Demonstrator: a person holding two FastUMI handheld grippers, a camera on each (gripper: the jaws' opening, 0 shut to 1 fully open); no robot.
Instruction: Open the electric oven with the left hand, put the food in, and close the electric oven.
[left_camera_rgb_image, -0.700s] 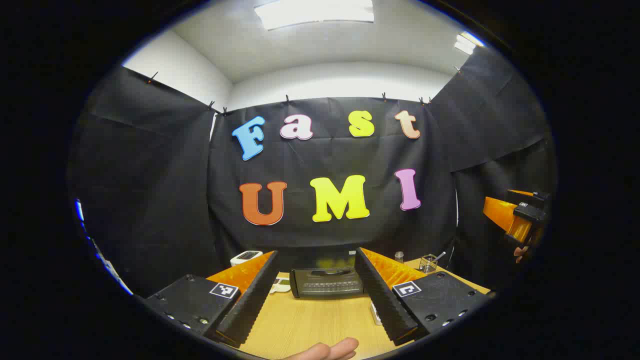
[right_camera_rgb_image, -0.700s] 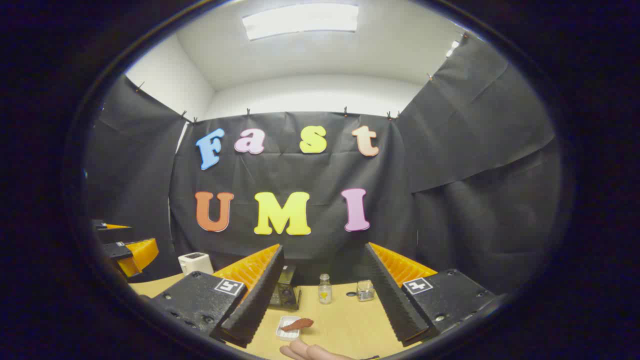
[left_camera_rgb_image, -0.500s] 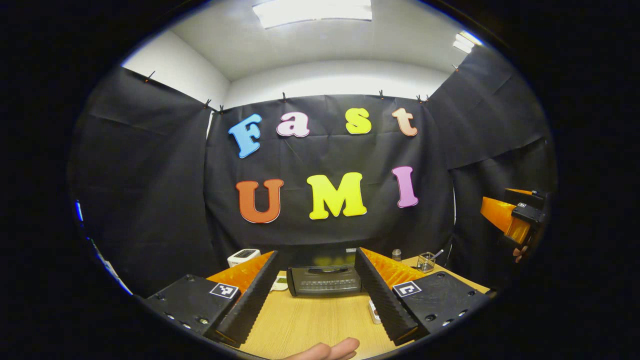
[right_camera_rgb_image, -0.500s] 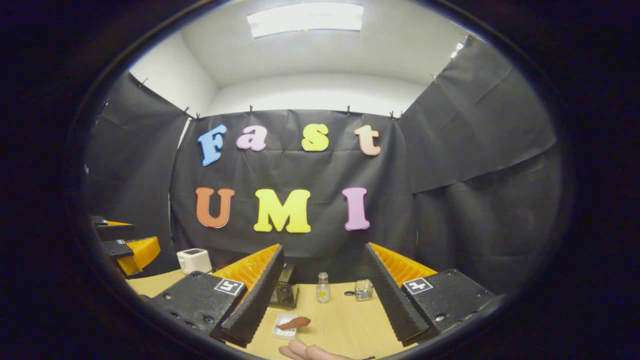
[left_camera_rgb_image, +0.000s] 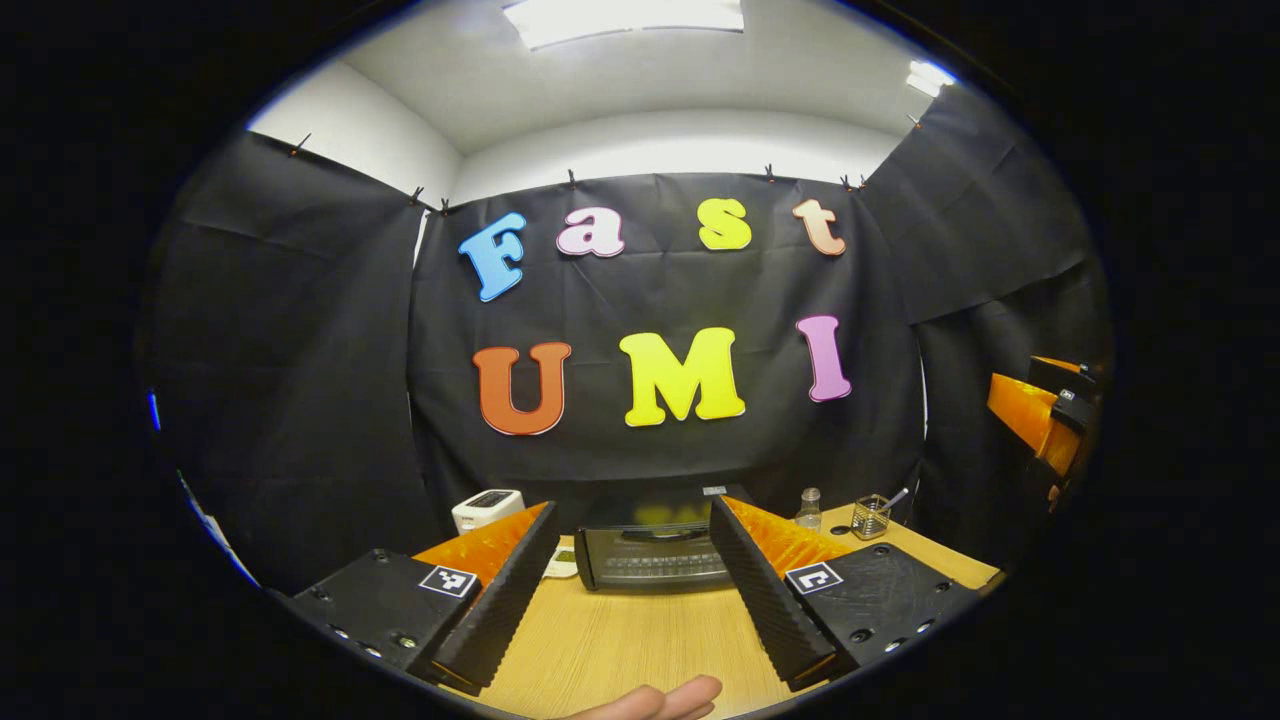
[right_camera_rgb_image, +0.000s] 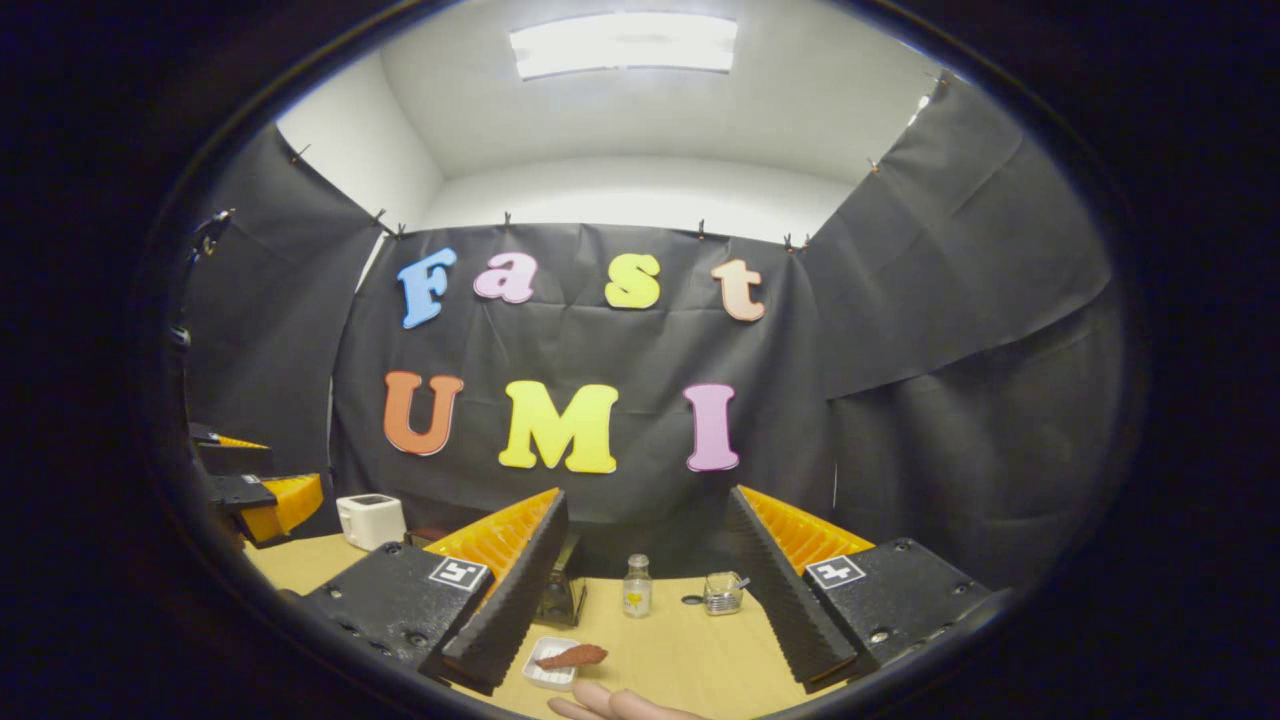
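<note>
The left gripper (left_camera_rgb_image: 630, 620) is wide open and holds nothing. It hangs above the wooden table (left_camera_rgb_image: 620, 650), and the electric oven (left_camera_rgb_image: 650, 555) sits straight ahead between its two fingers, still well apart from them. The oven door looks closed. The right gripper (right_camera_rgb_image: 640, 625) is wide open too and holds nothing. The food (right_camera_rgb_image: 570, 657), a reddish-brown piece, lies in a small white tray (right_camera_rgb_image: 550, 675) on the table just below that gripper's left finger. Things could go wrong from here. If the left gripper misses the door handle, it may bump the oven and push it back. If it pulls too hard, the whole oven may slide. The little bottle (right_camera_rgb_image: 635, 598) and the glass cup (right_camera_rgb_image: 722, 592) stand near and could be knocked over.
</note>
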